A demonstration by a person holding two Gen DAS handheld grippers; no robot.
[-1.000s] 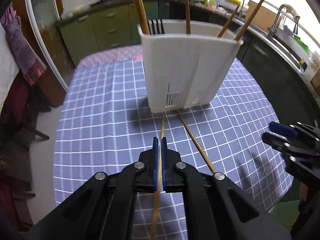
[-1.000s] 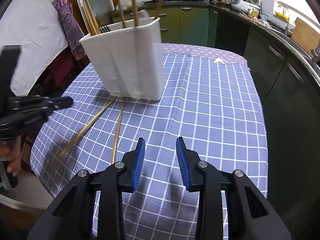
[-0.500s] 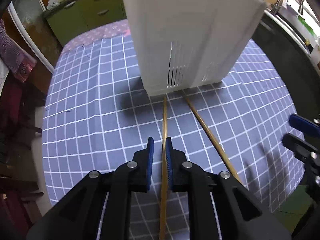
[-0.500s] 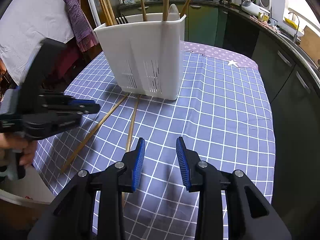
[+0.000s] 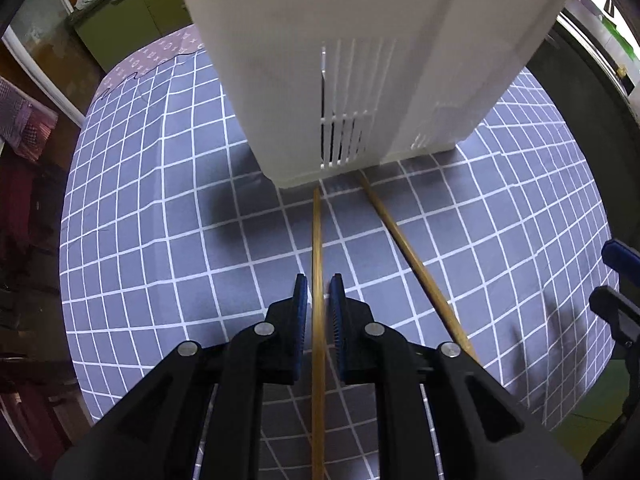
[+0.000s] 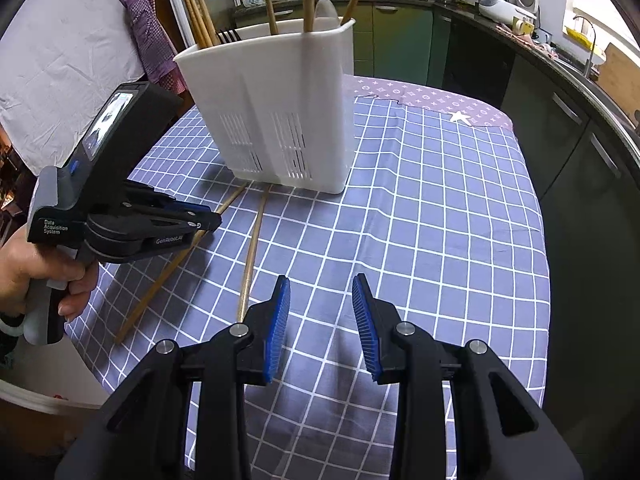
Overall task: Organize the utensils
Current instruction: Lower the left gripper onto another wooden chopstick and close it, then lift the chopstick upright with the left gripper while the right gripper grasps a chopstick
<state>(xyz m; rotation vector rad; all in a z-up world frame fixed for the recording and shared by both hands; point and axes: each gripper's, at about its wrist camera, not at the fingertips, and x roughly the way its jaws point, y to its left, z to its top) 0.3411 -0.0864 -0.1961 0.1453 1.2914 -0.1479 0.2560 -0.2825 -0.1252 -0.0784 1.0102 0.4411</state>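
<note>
The left hand-held gripper (image 5: 319,294) points steeply down just in front of the white utensil holder (image 5: 360,60), jaws slightly apart around one chopstick (image 5: 317,236) lying on the checked counter (image 5: 160,200) without pinching it. A second chopstick (image 5: 412,260) lies beside it, angled off the holder's base. The right hand-held gripper (image 6: 321,312) stands open and empty nearby.

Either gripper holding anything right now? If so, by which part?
No. The left gripper straddles one chopstick partway along its shaft, pads not touching it. The right gripper is open and empty.
</note>
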